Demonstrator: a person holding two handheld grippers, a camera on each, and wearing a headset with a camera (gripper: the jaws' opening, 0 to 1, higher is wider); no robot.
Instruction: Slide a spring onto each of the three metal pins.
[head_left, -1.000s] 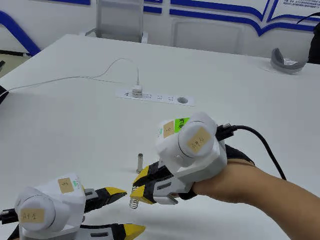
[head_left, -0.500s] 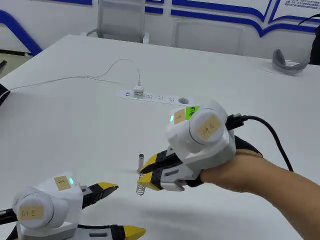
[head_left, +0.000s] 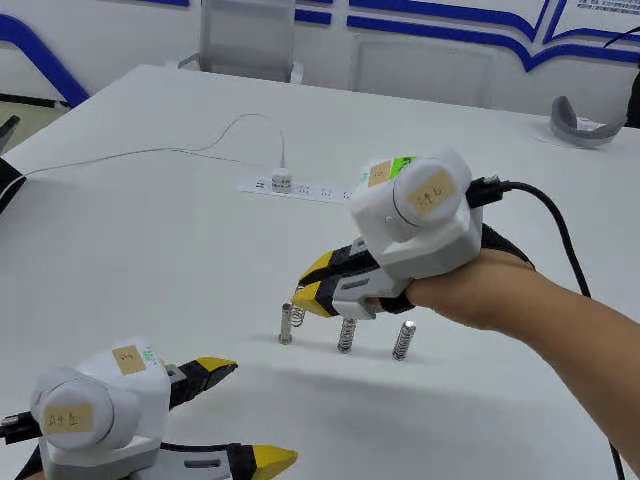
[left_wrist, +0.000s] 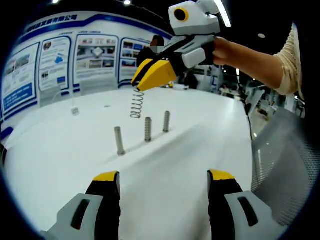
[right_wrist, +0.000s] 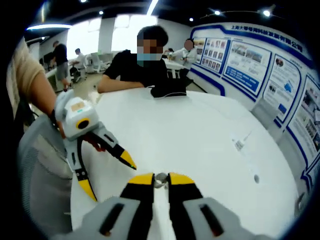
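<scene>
Three metal pins stand in a row on the white table (head_left: 150, 250). The middle pin (head_left: 346, 335) and the right pin (head_left: 403, 340) each carry a spring. The left pin (head_left: 286, 328) (left_wrist: 119, 140) is bare. My right gripper (head_left: 302, 296) (right_wrist: 161, 178) is shut on the top of a loose spring (head_left: 297, 315) (left_wrist: 136, 104), which hangs just over the bare pin's top. My left gripper (head_left: 245, 412) (left_wrist: 163, 176) stands open near the table's front edge, well short of the pins, with nothing between its jaws.
A white power strip (head_left: 300, 190) with a plugged-in cable (head_left: 200, 150) lies beyond the pins. A grey chair (head_left: 250, 40) stands at the far edge, and a grey curved object (head_left: 585, 125) lies at the far right. People sit at the table's end (right_wrist: 145, 65).
My right gripper has lifted the spring off the table and carried it up over the left pin. The two spring-covered pins have come out from behind it. The left gripper has barely moved.
</scene>
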